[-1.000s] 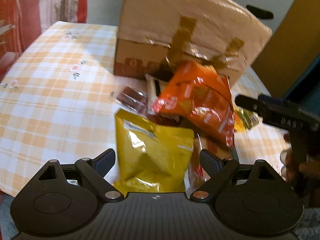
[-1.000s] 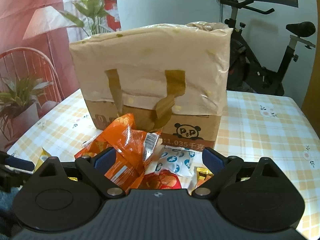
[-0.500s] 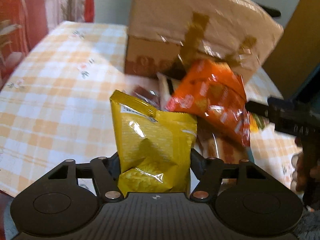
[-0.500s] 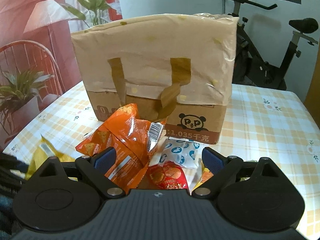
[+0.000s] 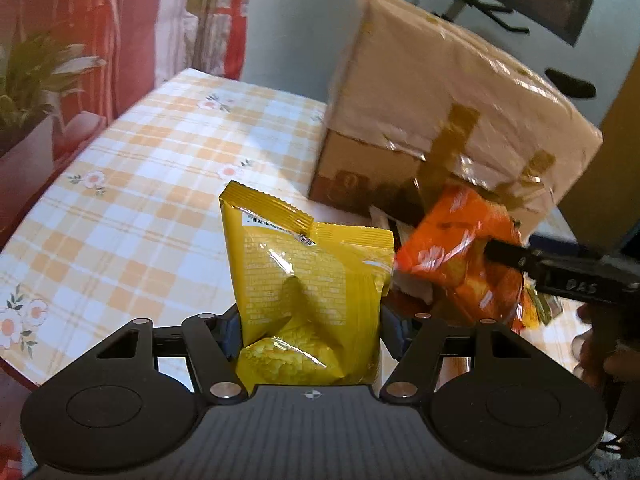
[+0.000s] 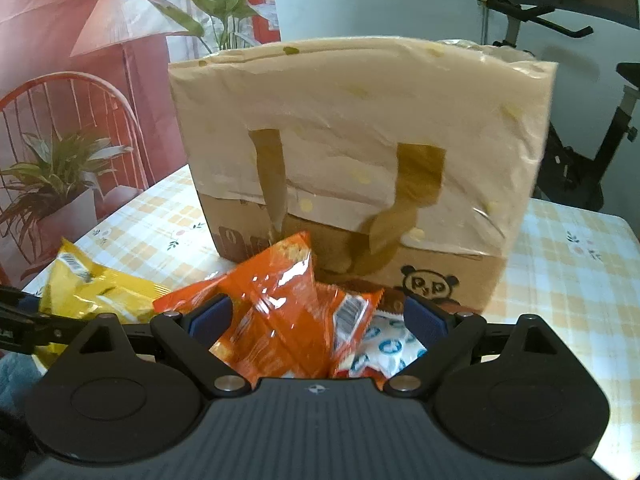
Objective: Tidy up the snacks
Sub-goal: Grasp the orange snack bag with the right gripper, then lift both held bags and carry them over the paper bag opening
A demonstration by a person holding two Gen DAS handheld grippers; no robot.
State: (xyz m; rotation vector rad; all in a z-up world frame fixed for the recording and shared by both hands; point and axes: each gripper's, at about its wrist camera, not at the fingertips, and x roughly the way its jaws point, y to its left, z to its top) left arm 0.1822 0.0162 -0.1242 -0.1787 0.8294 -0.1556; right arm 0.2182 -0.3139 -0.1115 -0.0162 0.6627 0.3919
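My left gripper [image 5: 310, 330] is shut on a yellow snack bag [image 5: 308, 288] and holds it upright above the checked table [image 5: 140, 200]; the bag also shows at the left of the right wrist view [image 6: 88, 288]. My right gripper [image 6: 316, 320] is open, its fingers on either side of an orange snack bag [image 6: 288, 312] that lies on the pile in front of the cardboard box [image 6: 360, 152]. The orange bag [image 5: 460, 264] and the right gripper [image 5: 560, 280] show at the right of the left wrist view. A white and blue packet [image 6: 384, 348] lies beside the orange bag.
The tall cardboard box [image 5: 440, 120], wrapped in plastic and tape, stands at the back of the table. A plant [image 6: 52, 184] and a red chair [image 6: 72, 100] are at the left. An exercise bike [image 6: 580, 120] stands behind at the right.
My left gripper closed on the yellow bag and lifted it off the pile. My right gripper moved forward around the orange bag, still open.
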